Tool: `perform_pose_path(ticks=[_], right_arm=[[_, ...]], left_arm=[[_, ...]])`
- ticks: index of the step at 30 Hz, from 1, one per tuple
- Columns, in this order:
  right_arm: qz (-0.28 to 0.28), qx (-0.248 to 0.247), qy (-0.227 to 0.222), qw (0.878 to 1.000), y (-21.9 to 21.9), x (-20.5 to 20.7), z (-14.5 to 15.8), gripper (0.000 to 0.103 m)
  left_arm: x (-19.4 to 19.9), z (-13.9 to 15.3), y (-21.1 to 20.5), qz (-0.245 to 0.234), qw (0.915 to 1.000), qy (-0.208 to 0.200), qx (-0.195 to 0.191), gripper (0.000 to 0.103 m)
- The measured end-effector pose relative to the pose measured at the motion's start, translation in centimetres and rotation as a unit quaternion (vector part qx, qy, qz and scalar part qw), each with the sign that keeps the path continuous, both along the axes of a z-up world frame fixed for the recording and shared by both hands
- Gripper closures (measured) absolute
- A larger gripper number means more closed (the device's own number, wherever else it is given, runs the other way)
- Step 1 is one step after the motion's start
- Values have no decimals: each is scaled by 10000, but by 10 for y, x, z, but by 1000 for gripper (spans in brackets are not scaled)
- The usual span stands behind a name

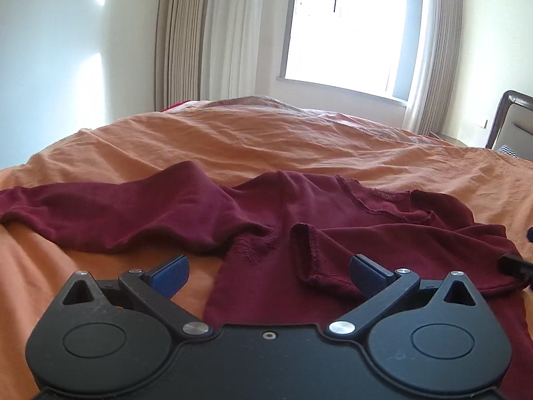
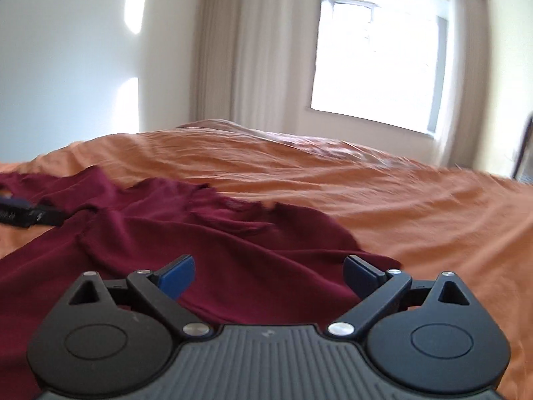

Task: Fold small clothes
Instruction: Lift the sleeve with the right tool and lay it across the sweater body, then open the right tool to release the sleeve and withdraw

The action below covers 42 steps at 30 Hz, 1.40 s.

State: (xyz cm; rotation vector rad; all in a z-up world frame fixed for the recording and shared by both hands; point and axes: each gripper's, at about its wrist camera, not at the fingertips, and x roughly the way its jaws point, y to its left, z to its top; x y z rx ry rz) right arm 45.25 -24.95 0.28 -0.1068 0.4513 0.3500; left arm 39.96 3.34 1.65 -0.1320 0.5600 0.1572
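A dark red long-sleeved shirt [image 1: 333, 220] lies spread and rumpled on the orange bedsheet [image 1: 233, 140]. One sleeve [image 1: 110, 213] stretches left, and a folded cuff [image 1: 309, 253] lies over the body. My left gripper [image 1: 268, 270] is open, low over the shirt, holding nothing. In the right wrist view the same shirt [image 2: 216, 233] lies below my right gripper [image 2: 268, 271], which is open and empty over the shirt's right part. The right gripper's tip shows at the left view's right edge [image 1: 514, 263]; the left gripper's tip shows at the right view's left edge [image 2: 30, 216].
The orange bed [image 2: 399, 200] stretches far beyond the shirt. A window [image 1: 346, 26] with beige curtains [image 1: 200, 40] is behind it. A chair [image 1: 509, 123] stands at the far right, past the bed's edge.
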Motion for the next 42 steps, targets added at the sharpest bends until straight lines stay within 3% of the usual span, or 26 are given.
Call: perform_pose_path(ticks=[2, 5, 7, 11, 12, 14, 15, 17, 20, 23, 26, 28, 30, 33, 35, 38, 39, 40, 42], right_arm=[[-497, 443, 246, 9975, -35, 23, -1, 6], [-959, 1017, 658, 9880, -75, 57, -9, 16], [-1139, 1357, 936, 9797, -94, 78, -18, 29], [-1198, 2023, 1547, 9596, -118, 111, -41, 38], [-1201, 2159, 1663, 9546, -122, 117, -46, 44], [-1143, 2394, 1852, 9462, -129, 126, -52, 69], [-1070, 2455, 1892, 9447, -132, 128, -52, 89], [-860, 2401, 1664, 9525, -136, 124, -41, 91], [-405, 1833, 909, 9780, -138, 110, -14, 93], [-320, 1488, 850, 9847, -141, 109, -7, 94], [-488, 1345, 1122, 9833, -141, 112, -17, 88], [-604, 1591, 1223, 9778, -144, 107, -25, 64], [-684, 2007, 1326, 9682, -150, 101, -33, 49], [-591, 2443, 1533, 9557, -162, 83, -43, 39], [-460, 2638, 1685, 9486, -165, 71, -48, 38], [-414, 2681, 1868, 9442, -165, 57, -55, 43], [-394, 2672, 1928, 9433, -164, 52, -57, 58], [-395, 2618, 1955, 9443, -164, 48, -57, 88], [-475, 2494, 1879, 9488, -163, 35, -56, 91]], left_arm=[[13, -12, -6, 23, 10000, 76, 3, 1], [22, -27, -10, 124, 9997, 176, 110, 1], [27, -36, -9, 202, 9990, 348, 176, 1], [31, -53, -2, 311, 9976, 616, 40, 0], [31, -55, 1, 313, 9975, 625, -35, 0], [32, -58, 4, 319, 9974, 639, -101, 0], [33, -59, 3, 316, 9973, 653, -95, 0], [33, -60, 3, 311, 9973, 658, -76, 0], [32, -61, 4, 305, 9975, 638, -97, 0], [33, -63, 4, 289, 9975, 643, -106, 0], [34, -63, 2, 284, 9975, 650, -72, 0], [35, -64, 2, 288, 9974, 660, -52, 0], [35, -65, 2, 290, 9973, 666, -41, 0], [35, -65, 2, 290, 9973, 668, -39, 0], [36, -66, 1, 291, 9974, 664, -28, 0], [36, -66, 1, 292, 9974, 666, -9, 0], [36, -66, 1, 293, 9974, 665, -2, 0], [36, -66, 1, 292, 9974, 665, -9, 0], [36, -66, 1, 288, 9974, 660, -23, 0]])
